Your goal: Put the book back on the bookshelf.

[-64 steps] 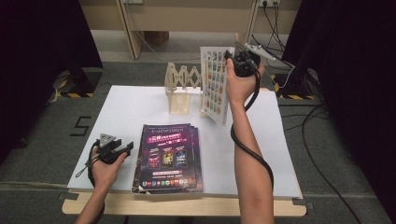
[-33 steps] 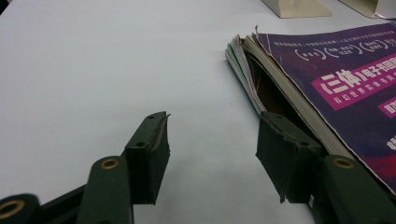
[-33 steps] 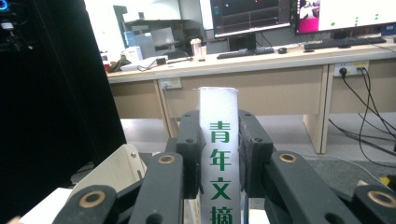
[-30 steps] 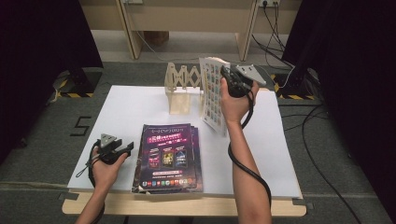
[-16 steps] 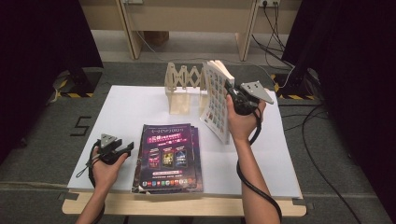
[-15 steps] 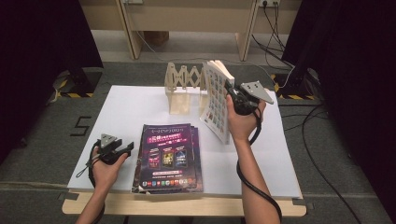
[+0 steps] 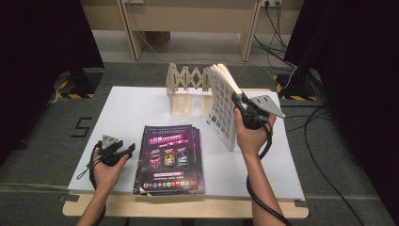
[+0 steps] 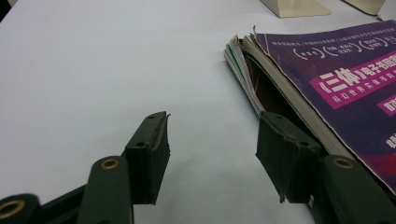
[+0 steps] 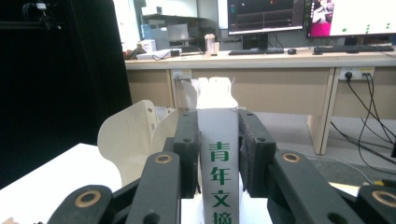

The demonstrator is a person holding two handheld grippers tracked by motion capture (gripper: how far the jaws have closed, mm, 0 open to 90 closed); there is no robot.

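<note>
**Paper, pale wood and matt black plastic**

The magazine [image 7: 223,106] held beside the accordion rack [image 7: 186,87] was paper, its white spine [image 9: 218,154] smooth with green print. The rack looked like pale, unvarnished wood with a matt face. In front of the rack, the stacked magazines [image 7: 170,157] had glossy purple covers and rough, frayed paper edges. The tabletop [image 7: 136,108] under the rack was smooth, matt white. The left gripper [image 8: 212,158] had matt black plastic jaws with worn, ragged rubbery pads and brass-coloured rivets.

One held magazine [image 7: 222,107], one magazine stack [image 7: 170,159], one rack [image 7: 187,89]
</note>
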